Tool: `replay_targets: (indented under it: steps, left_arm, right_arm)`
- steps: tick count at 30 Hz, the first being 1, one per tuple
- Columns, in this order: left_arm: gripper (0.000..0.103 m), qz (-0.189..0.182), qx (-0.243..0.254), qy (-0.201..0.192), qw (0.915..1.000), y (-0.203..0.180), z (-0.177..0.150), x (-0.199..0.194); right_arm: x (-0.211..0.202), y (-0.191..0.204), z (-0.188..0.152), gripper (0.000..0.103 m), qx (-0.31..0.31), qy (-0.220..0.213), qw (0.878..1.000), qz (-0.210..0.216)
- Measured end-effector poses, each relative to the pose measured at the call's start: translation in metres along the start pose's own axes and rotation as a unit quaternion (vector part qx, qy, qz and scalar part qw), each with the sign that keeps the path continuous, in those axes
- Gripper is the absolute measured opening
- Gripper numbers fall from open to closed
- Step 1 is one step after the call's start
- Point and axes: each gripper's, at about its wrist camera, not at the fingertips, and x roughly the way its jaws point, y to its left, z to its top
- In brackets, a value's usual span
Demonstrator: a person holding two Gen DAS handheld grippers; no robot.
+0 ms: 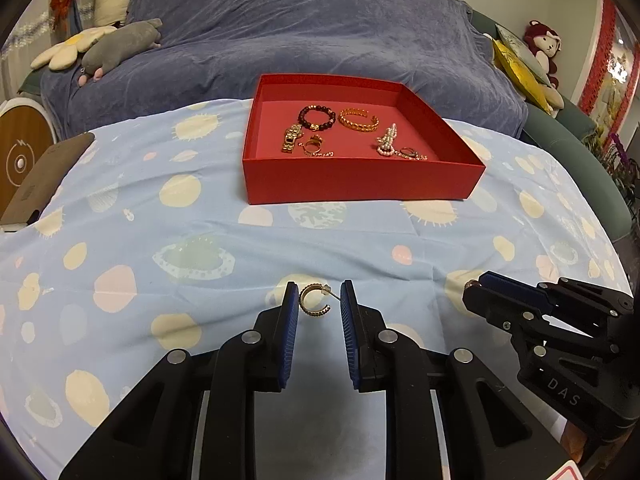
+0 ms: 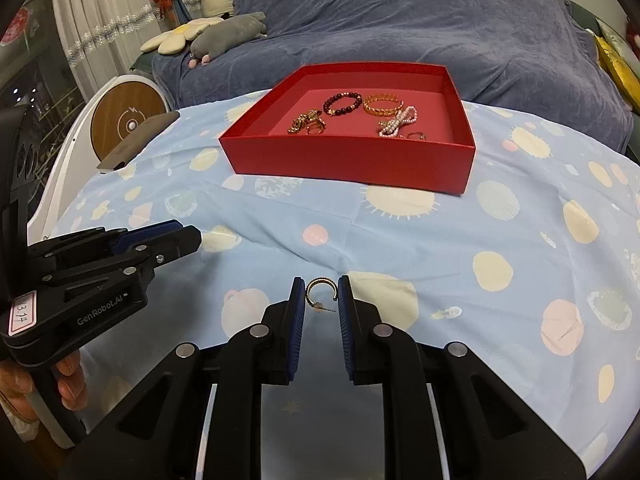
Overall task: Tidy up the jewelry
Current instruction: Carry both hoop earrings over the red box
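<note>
A red tray (image 1: 360, 180) (image 2: 348, 160) sits on the patterned cloth and holds a dark bead bracelet (image 1: 317, 118), a gold chain bracelet (image 1: 359, 120), a gold watch band (image 1: 291, 139), a pearl bow (image 1: 387, 140) and rings. A gold hoop earring (image 1: 314, 299) lies on the cloth between the fingers of my left gripper (image 1: 319, 300), which is open around it without touching. Another gold hoop earring (image 2: 320, 294) sits between the blue pads of my right gripper (image 2: 321, 294), which closely flanks it; whether they grip it I cannot tell.
A blue-covered sofa (image 1: 300, 40) with plush toys (image 1: 120, 46) stands behind the table. A brown flat case (image 1: 44, 176) lies at the cloth's left edge, beside a round wooden device (image 2: 128, 120). Yellow cushions (image 1: 520, 68) lie at the right.
</note>
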Motion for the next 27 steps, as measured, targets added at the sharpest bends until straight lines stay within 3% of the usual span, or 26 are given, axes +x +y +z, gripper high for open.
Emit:
replay_targets:
  steps: [27]
  left_arm:
    - [0.019, 0.006, -0.019, -0.042, 0.9989, -0.029, 0.060, -0.008]
  right_arm:
    - [-0.025, -0.011, 0.057, 0.016, 0.028, -0.067, 0.997, -0.010]
